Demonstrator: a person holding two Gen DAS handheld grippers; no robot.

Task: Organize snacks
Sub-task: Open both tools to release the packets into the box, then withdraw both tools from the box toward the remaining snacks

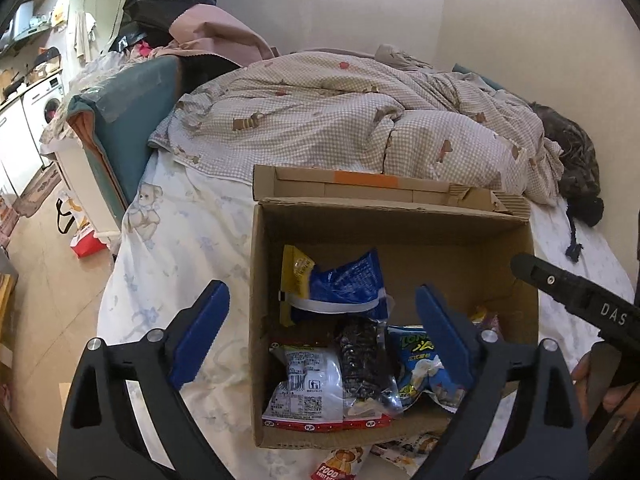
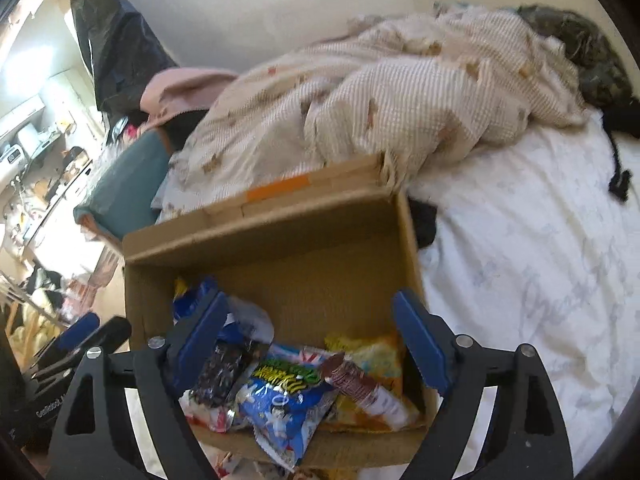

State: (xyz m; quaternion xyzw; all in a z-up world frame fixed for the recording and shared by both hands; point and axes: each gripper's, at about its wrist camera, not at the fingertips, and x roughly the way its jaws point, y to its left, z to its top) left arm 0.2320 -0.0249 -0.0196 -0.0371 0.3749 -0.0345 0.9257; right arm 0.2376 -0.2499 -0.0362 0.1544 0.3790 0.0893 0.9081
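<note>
An open cardboard box (image 1: 400, 232) stands on the bed with several snack packs inside. In it lie a blue and yellow bag (image 1: 340, 284), a white packet with a red edge (image 1: 308, 392), a dark seed pack (image 1: 360, 364) and a blue bag with green lettering (image 1: 416, 360). My left gripper (image 1: 320, 294) hovers open over the box's left wall, holding nothing. In the right wrist view the same box (image 2: 260, 248) shows the blue bag (image 2: 280, 400), a yellow packet (image 2: 372, 352) and a brown roll pack (image 2: 360, 388). My right gripper (image 2: 311, 300) is open above them, empty.
Two loose packets (image 1: 340, 464) (image 1: 408, 446) lie on the sheet in front of the box. A checked quilt (image 1: 340, 120) is bunched behind it, with a dark garment (image 1: 576, 168) to its right. The bed's left edge drops to a floor with bags (image 1: 80, 236).
</note>
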